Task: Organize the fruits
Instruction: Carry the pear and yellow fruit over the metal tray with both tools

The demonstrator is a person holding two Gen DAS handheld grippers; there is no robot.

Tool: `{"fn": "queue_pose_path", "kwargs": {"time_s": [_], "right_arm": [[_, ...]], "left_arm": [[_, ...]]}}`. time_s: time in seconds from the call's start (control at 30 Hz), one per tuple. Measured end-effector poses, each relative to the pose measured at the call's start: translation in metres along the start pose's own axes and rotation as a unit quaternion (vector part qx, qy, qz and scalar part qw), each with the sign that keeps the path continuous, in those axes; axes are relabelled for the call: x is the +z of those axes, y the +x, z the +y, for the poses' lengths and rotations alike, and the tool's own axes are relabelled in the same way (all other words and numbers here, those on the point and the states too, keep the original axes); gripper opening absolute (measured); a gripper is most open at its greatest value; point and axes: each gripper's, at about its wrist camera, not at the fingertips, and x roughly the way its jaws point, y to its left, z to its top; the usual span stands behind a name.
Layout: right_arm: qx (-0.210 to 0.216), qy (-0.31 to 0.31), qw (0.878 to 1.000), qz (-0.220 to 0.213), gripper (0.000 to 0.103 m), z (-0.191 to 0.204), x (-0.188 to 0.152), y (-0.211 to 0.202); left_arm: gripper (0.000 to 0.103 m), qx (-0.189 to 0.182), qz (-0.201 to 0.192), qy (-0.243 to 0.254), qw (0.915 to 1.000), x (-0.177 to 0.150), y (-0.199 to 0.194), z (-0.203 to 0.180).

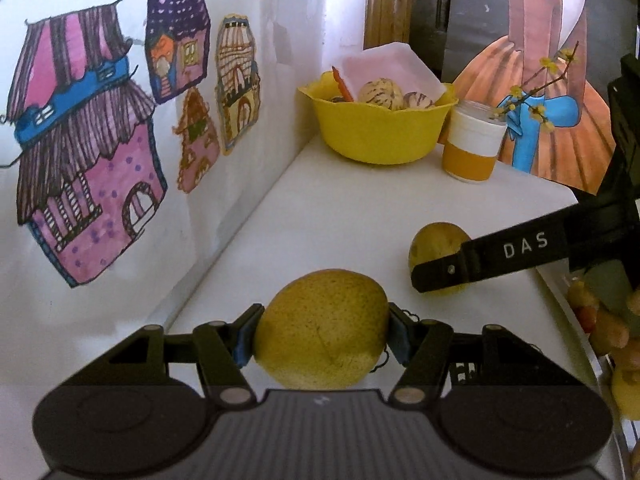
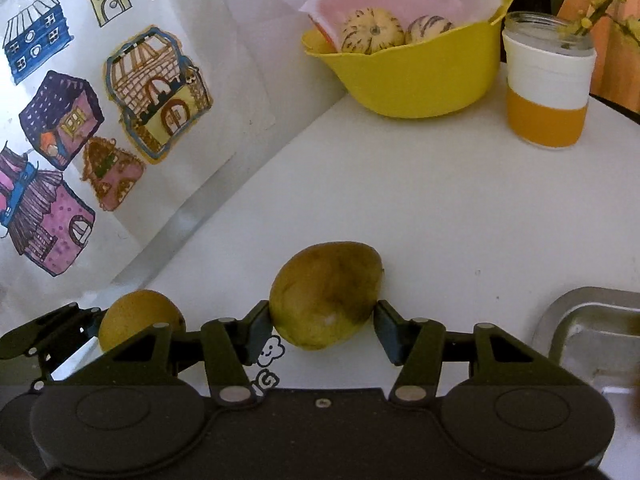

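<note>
Low over the white bench, the left gripper has its fingers clamped across a plump yellow mango, while the right gripper merely straddles a greener mango, one pad touching; both fruits look hefty, smooth and bruisable, best held across the middle.

Yellow plastic bowl is sitting at the white bench's back by the wall, holding striped round fruits. Orange-and-white glass jar is standing just right of it. Two yellow-green mangoes are lying nearer, side by side.
</note>
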Motion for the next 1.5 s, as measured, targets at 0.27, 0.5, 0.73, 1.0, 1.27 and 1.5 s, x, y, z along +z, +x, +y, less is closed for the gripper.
{"fn": "queue_pose_path", "kwargs": {"time_s": [0.27, 0.5, 0.73, 1.0, 1.27, 1.5], "right_arm": [[-0.014, 0.002, 1.0, -0.012, 0.06, 0.01, -0.001, 0.009], [-0.02, 0.013, 0.999, -0.027, 0.059, 0.009, 0.0, 0.01], [-0.04, -0.016, 0.998, -0.044, 0.056, 0.017, -0.011, 0.005], [0.0, 0.03, 0.999, -0.035, 0.056, 0.002, -0.018, -0.009], [0.026, 0.048, 0.997, -0.048, 0.056, -0.002, -0.029, -0.052], [0.048, 0.09, 0.993, -0.059, 0.056, -0.027, -0.045, -0.105]], "left_arm": [[0.067, 0.001, 0.002, -0.007, 1.0, -0.003, 0.0, 0.003], [0.067, 0.002, 0.004, -0.013, 0.9999, -0.006, 0.0, 0.006], [0.067, 0.003, 0.005, -0.019, 0.9998, -0.008, -0.002, 0.008], [0.067, -0.001, 0.0, -0.016, 0.9999, -0.009, -0.013, 0.002], [0.067, -0.012, -0.013, -0.009, 0.9998, -0.004, -0.031, -0.014], [0.067, -0.037, -0.022, 0.002, 0.9991, -0.004, -0.049, -0.043]]}}
